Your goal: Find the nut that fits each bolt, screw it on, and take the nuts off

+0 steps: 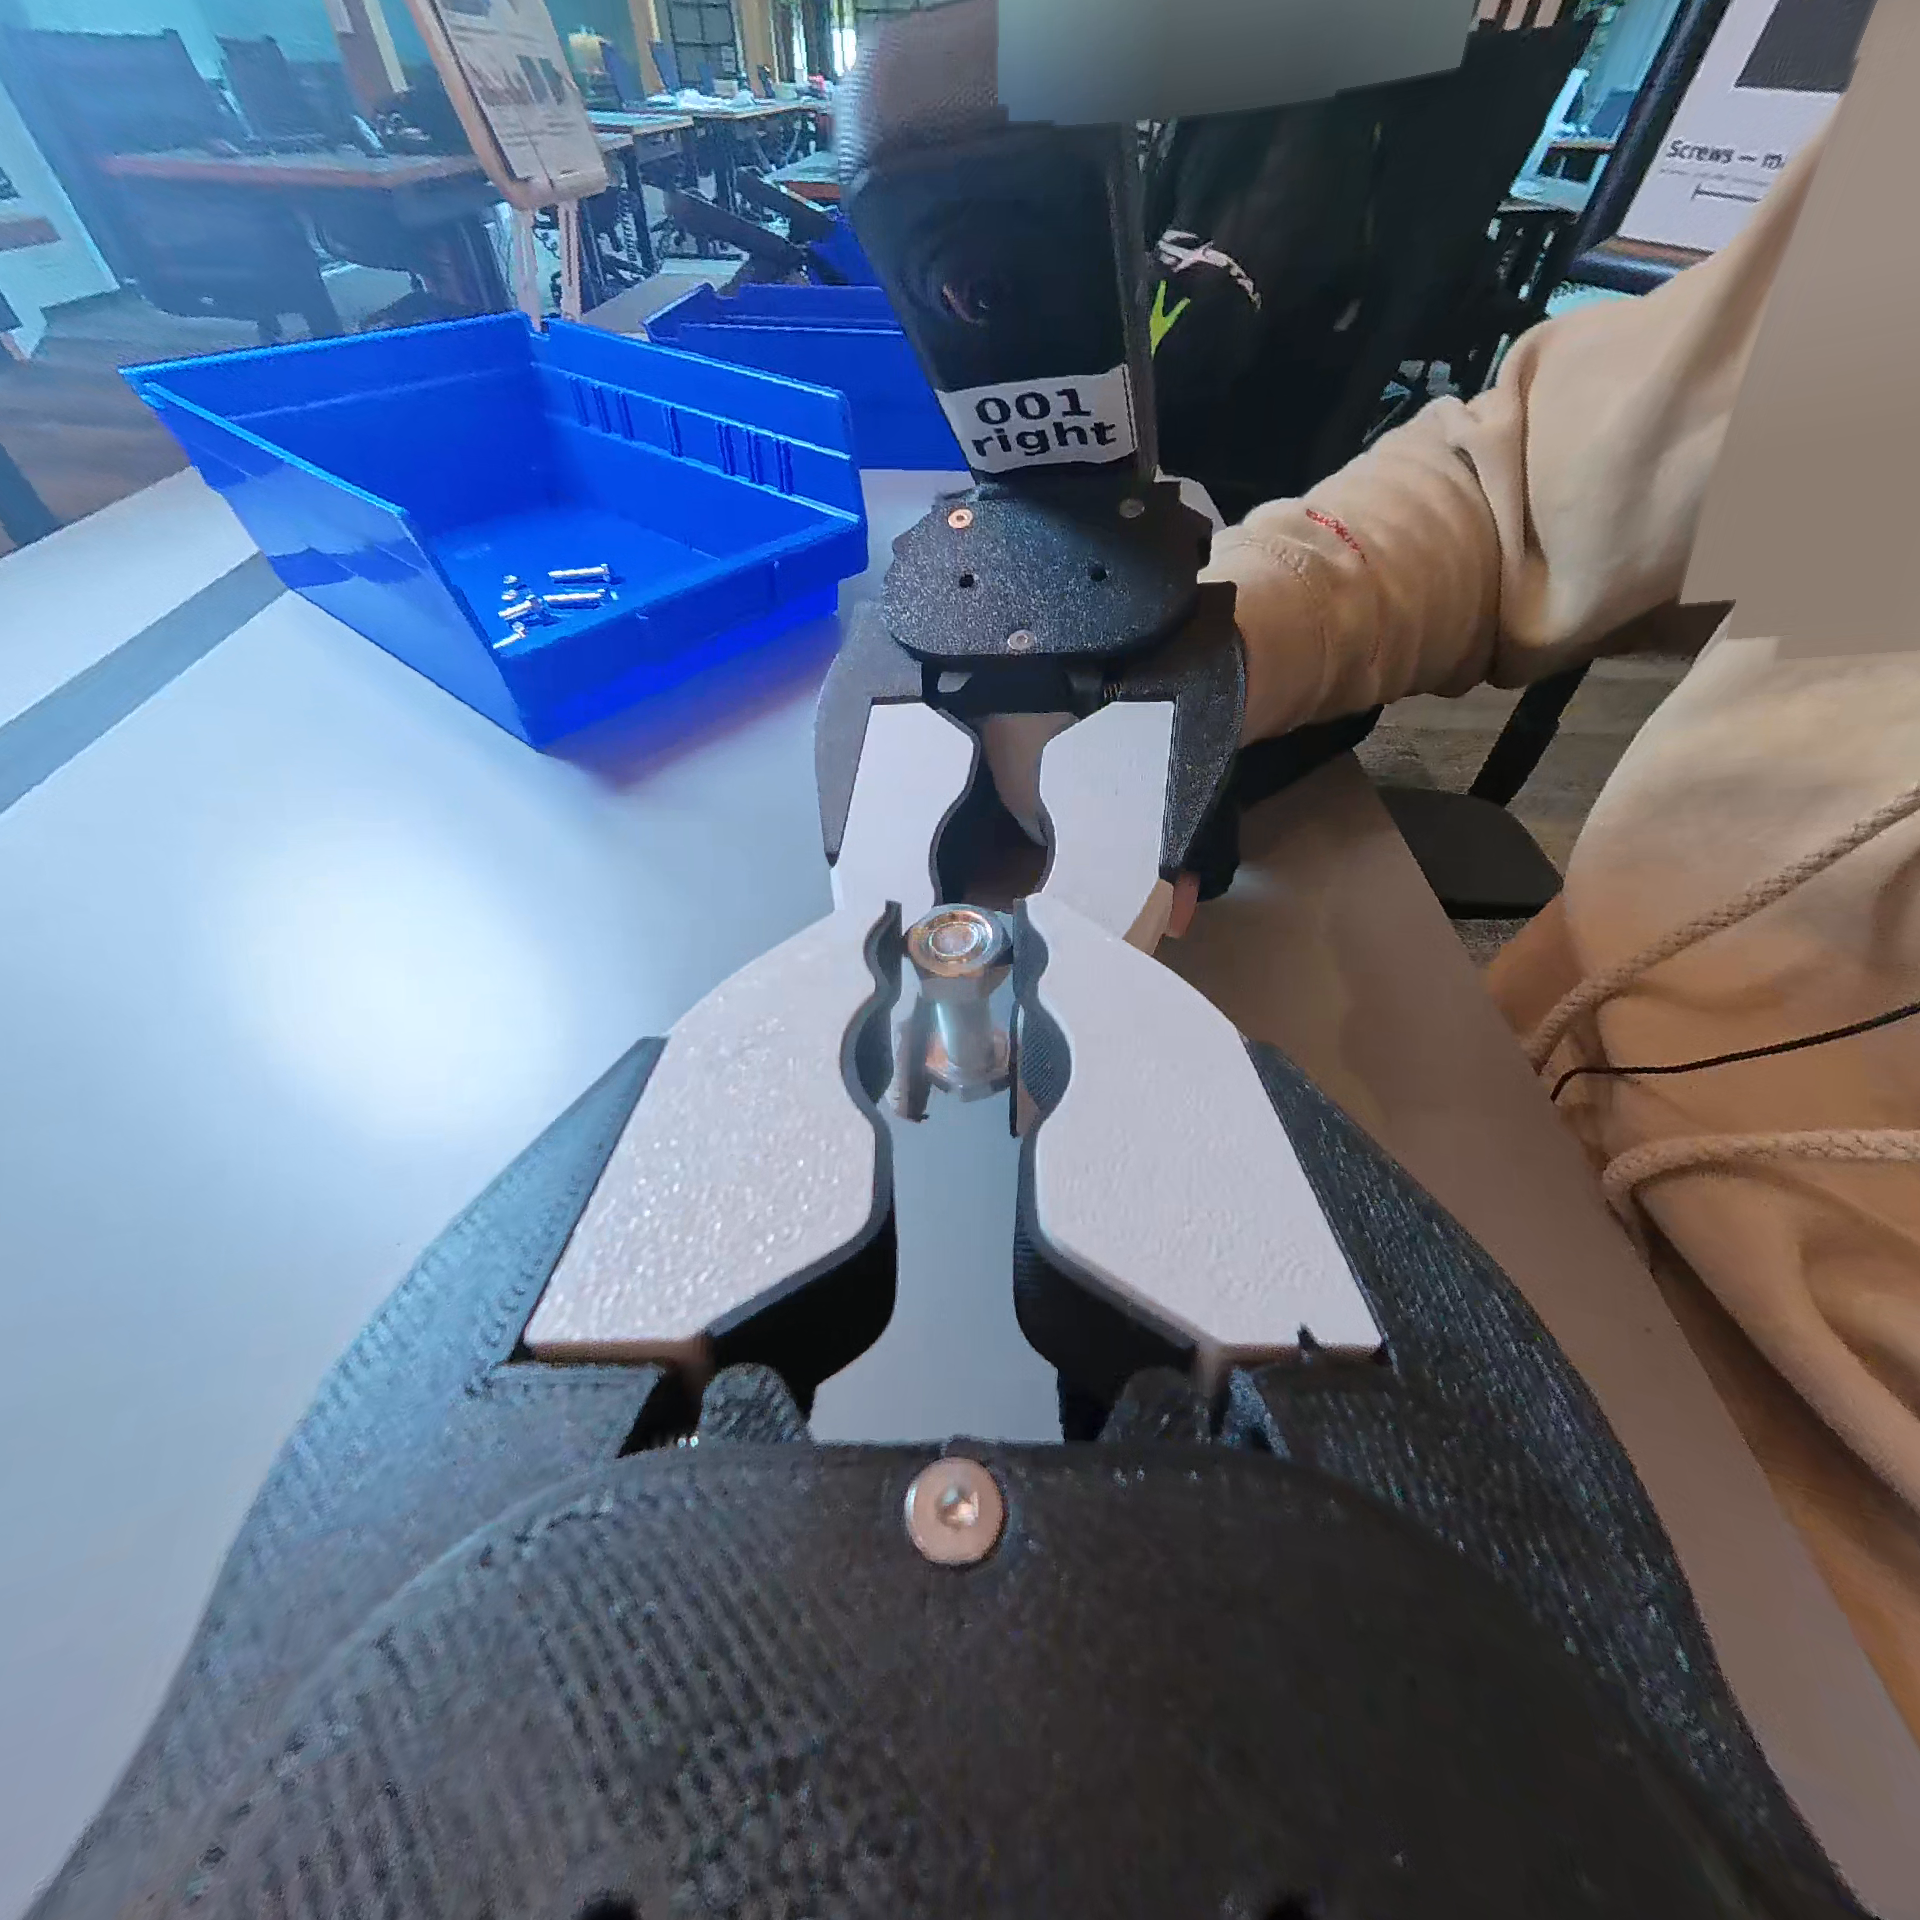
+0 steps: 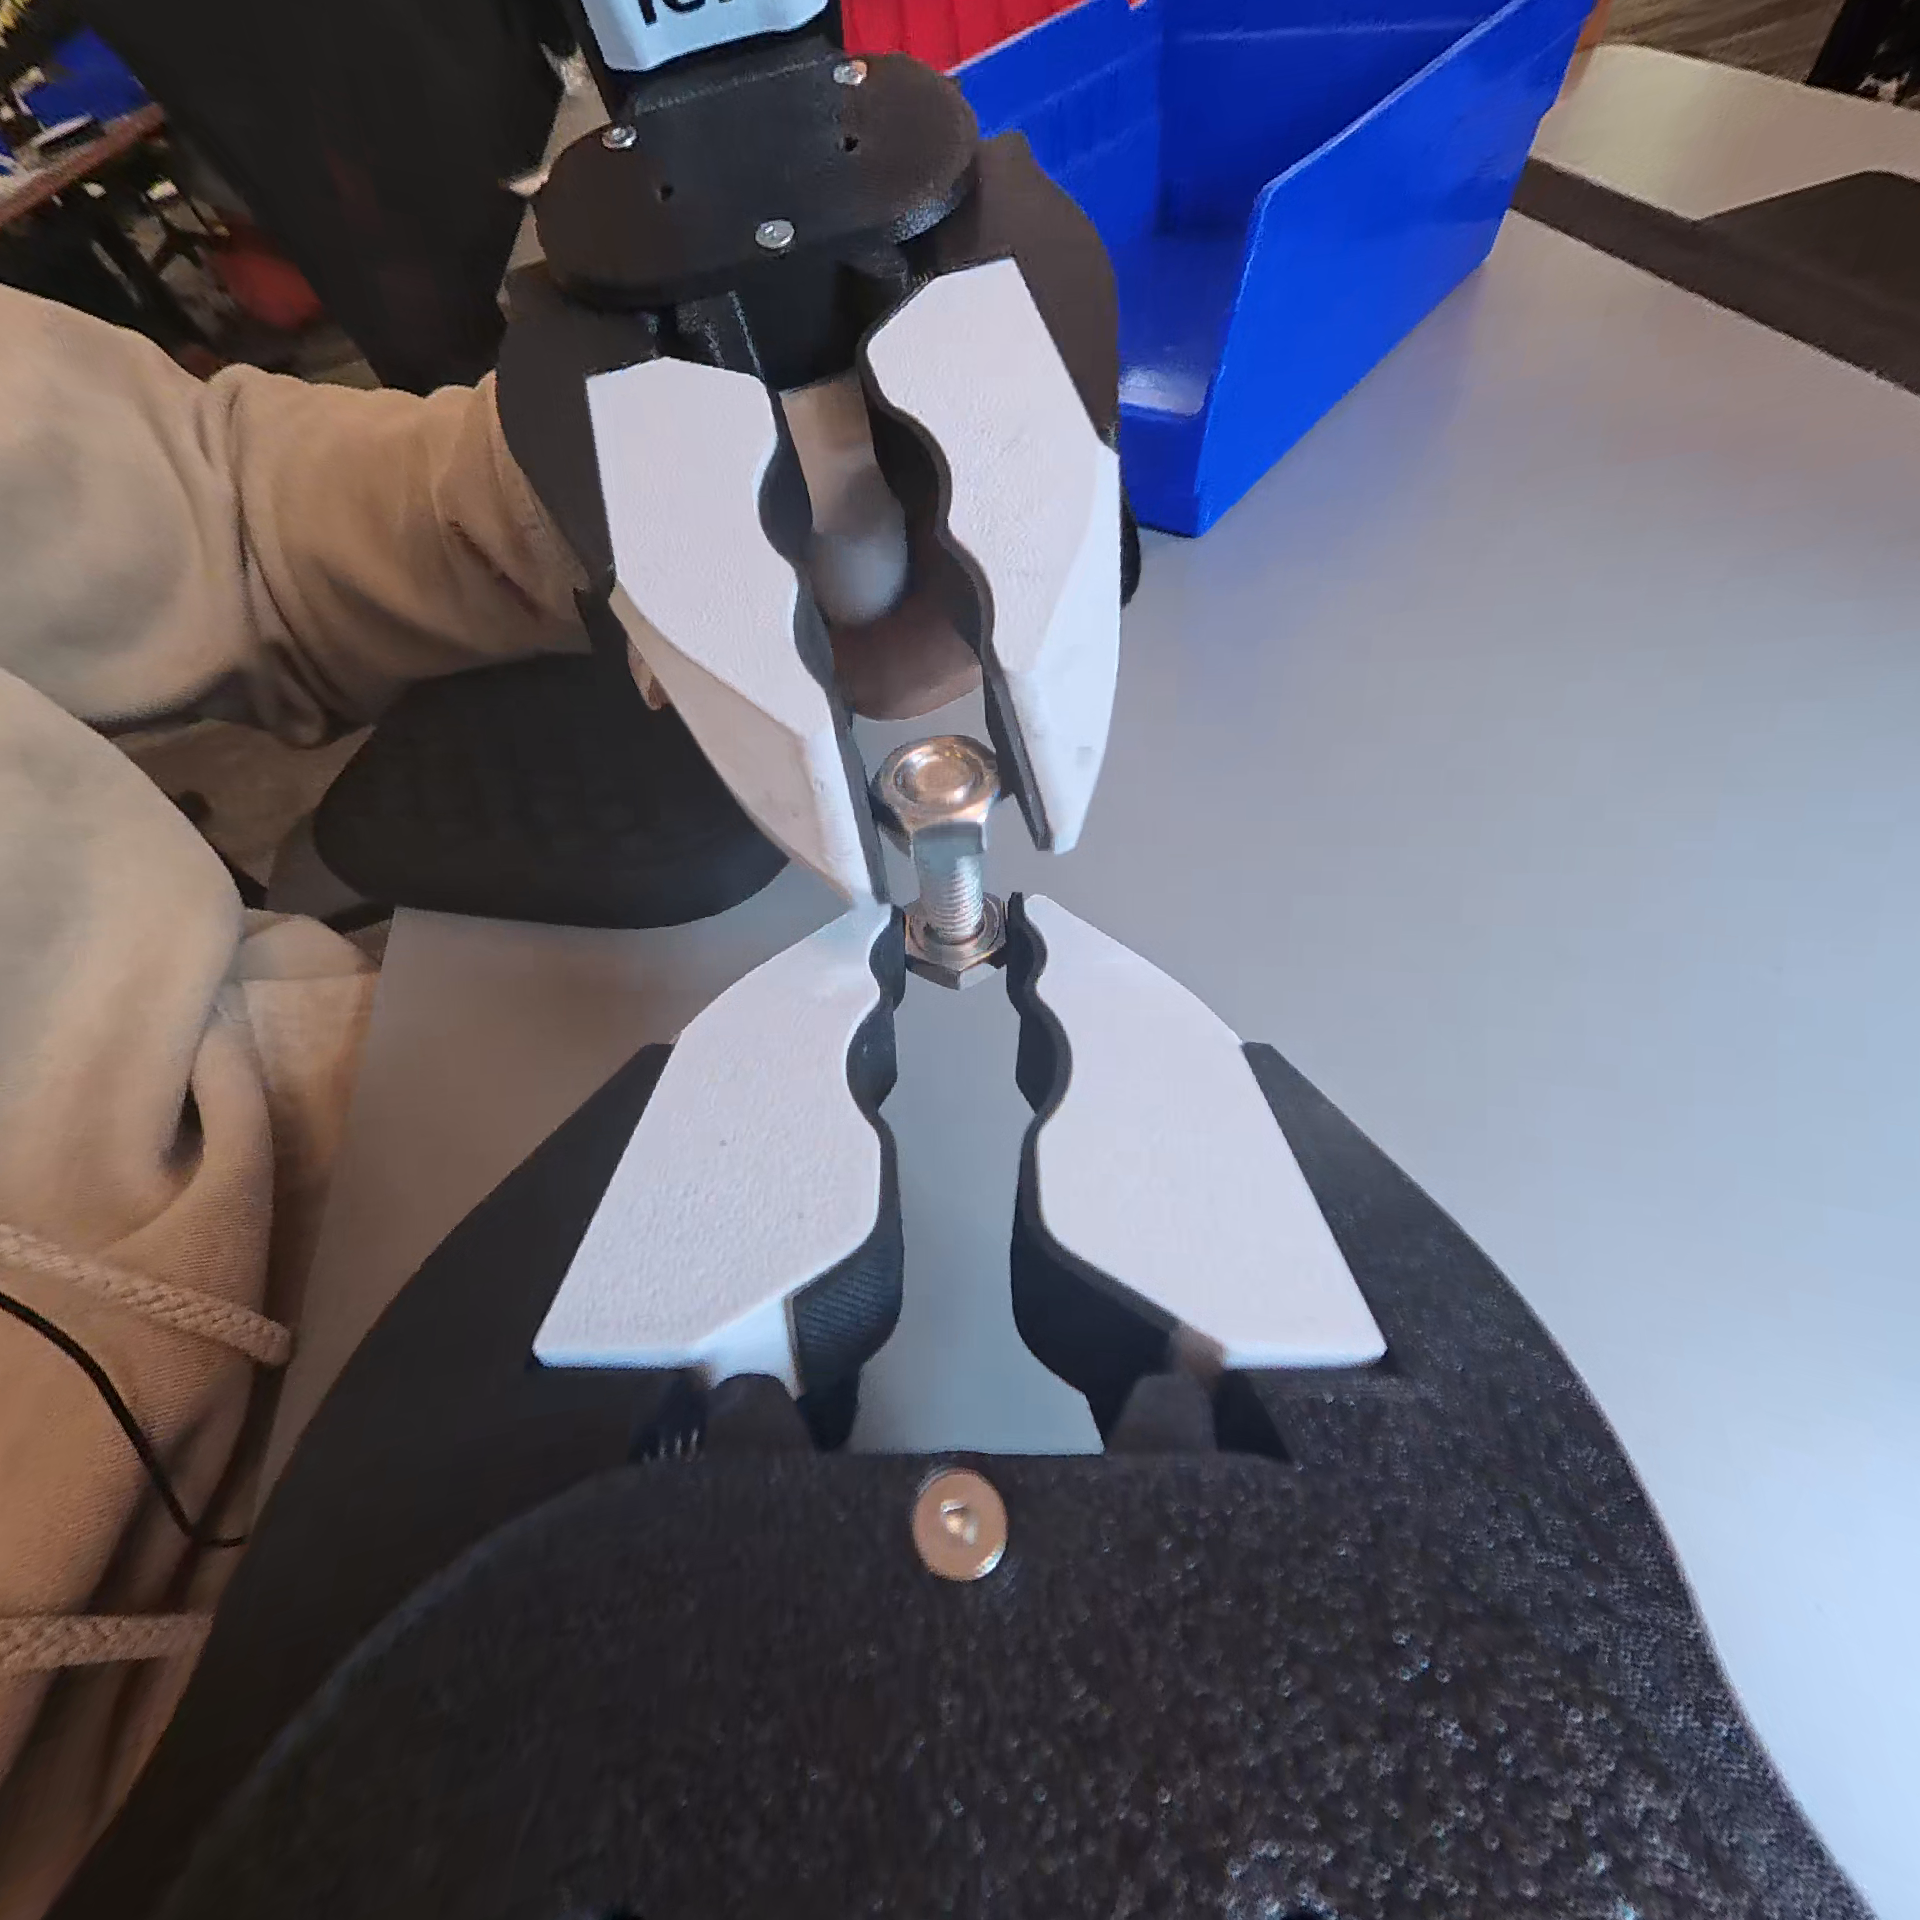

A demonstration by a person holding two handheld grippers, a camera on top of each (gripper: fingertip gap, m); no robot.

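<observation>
Clamped the small steel nut [image 2: 951, 954] between the right gripper's [image 2: 954, 920] fingers and pinched the bolt's [image 2: 935, 792] hex head in the left gripper's [image 2: 961, 852] fingers, above the table [image 2: 1507, 831]. Judged both light, rigid and slick, so best gripped squarely on the hex flats.

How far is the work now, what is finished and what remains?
Done: a nut sits on the bolt, with bare thread showing up to the head. In hand: the left gripper clamps the head and the right gripper grips the nut; the turning direction cannot be told. Left: more silver fasteners lie in the blue bin.
</observation>
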